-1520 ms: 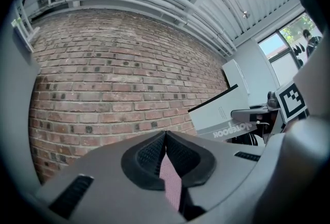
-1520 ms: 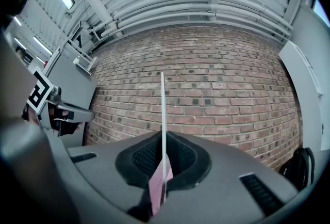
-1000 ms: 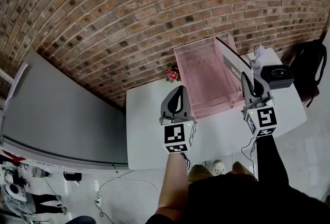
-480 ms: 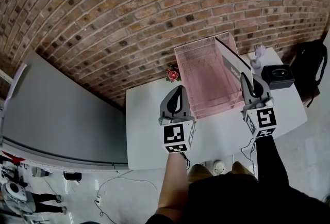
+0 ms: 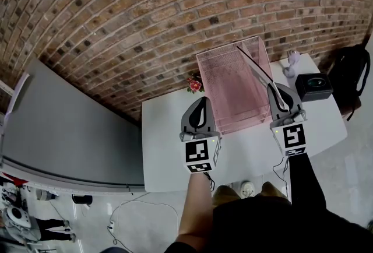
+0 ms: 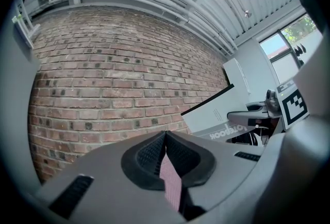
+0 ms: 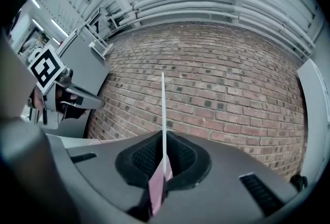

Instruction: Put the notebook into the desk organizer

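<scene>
Right gripper (image 5: 277,94) pinches the notebook (image 5: 256,65) on edge over the organizer (image 5: 227,85), seemingly not yet in; left gripper (image 5: 200,107) closed, empty.

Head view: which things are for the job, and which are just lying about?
For the job: notebook, right gripper clamping it, pink desk organizer.
Just lying about: red flower ornament, black box, pale figurine.
</scene>
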`<act>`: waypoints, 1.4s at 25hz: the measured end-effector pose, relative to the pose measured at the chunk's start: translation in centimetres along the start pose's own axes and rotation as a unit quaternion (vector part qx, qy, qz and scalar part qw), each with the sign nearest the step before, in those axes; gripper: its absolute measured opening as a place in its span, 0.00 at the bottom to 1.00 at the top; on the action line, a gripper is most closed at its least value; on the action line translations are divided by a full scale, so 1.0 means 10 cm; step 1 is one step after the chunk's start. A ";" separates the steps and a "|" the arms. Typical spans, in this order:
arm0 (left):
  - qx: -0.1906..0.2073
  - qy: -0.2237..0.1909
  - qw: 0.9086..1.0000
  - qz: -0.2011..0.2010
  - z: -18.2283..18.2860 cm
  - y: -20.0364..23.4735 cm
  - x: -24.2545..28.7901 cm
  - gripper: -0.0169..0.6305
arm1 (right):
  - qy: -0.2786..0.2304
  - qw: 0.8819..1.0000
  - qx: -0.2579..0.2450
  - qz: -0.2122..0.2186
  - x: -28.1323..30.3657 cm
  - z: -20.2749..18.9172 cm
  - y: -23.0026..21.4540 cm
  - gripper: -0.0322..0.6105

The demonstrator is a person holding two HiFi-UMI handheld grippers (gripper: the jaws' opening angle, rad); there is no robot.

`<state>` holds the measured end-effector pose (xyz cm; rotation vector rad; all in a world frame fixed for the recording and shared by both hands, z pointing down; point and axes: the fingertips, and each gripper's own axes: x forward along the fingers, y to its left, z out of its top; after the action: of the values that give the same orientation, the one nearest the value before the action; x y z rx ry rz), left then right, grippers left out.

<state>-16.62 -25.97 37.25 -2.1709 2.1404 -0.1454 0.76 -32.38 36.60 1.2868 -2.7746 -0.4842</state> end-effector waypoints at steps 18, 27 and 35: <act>0.001 0.004 1.000 0.005 -0.02 0.09 -0.01 0.05 | 0.035 0.986 -0.151 0.057 0.16 -0.05 0.39 0.09; -0.002 -0.001 1.000 0.004 0.02 0.11 0.00 0.05 | 0.048 0.977 -0.201 0.062 0.26 -0.10 0.47 0.09; -0.001 -0.001 1.000 0.001 0.06 0.10 0.02 0.05 | 0.063 0.964 -0.246 0.075 0.32 -0.20 0.52 0.09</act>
<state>-17.58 -26.20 36.56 -2.1683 2.1424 -0.1417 -4.87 -32.16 39.73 0.9479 -2.3994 -0.9639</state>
